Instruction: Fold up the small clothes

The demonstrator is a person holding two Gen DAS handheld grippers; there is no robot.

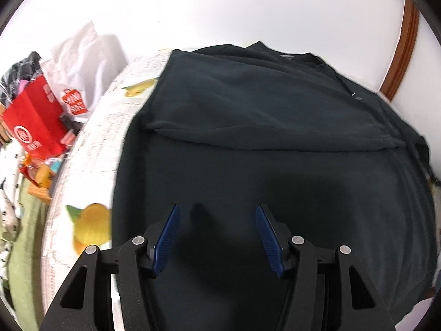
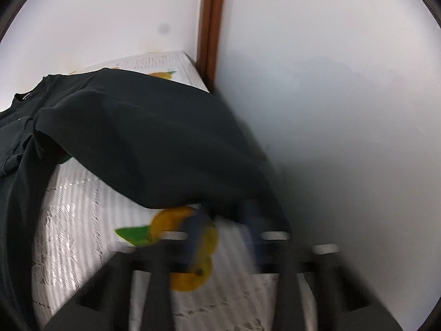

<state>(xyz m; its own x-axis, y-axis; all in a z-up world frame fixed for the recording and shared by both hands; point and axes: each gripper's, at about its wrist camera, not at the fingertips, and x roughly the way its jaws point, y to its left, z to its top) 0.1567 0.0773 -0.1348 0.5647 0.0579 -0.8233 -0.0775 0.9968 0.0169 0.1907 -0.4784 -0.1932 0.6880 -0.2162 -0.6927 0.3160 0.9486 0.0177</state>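
Note:
A dark green-black T-shirt (image 1: 261,143) lies spread on a table with a white lemon-print cloth (image 1: 91,165). One part is folded across its middle, with the collar at the far end. My left gripper (image 1: 217,209) is open and empty, hovering just above the near part of the shirt. In the right wrist view the picture is motion-blurred. My right gripper (image 2: 226,209) has its blue fingers at the edge of a lifted flap of the shirt (image 2: 154,143), which hangs raised above the tablecloth (image 2: 82,220). Whether the fingers pinch the cloth is blurred.
A red paper bag (image 1: 35,121), a white plastic bag (image 1: 80,63) and snack packets are piled left of the table. A white wall and a brown wooden door frame (image 2: 212,27) stand close behind and to the right of the table.

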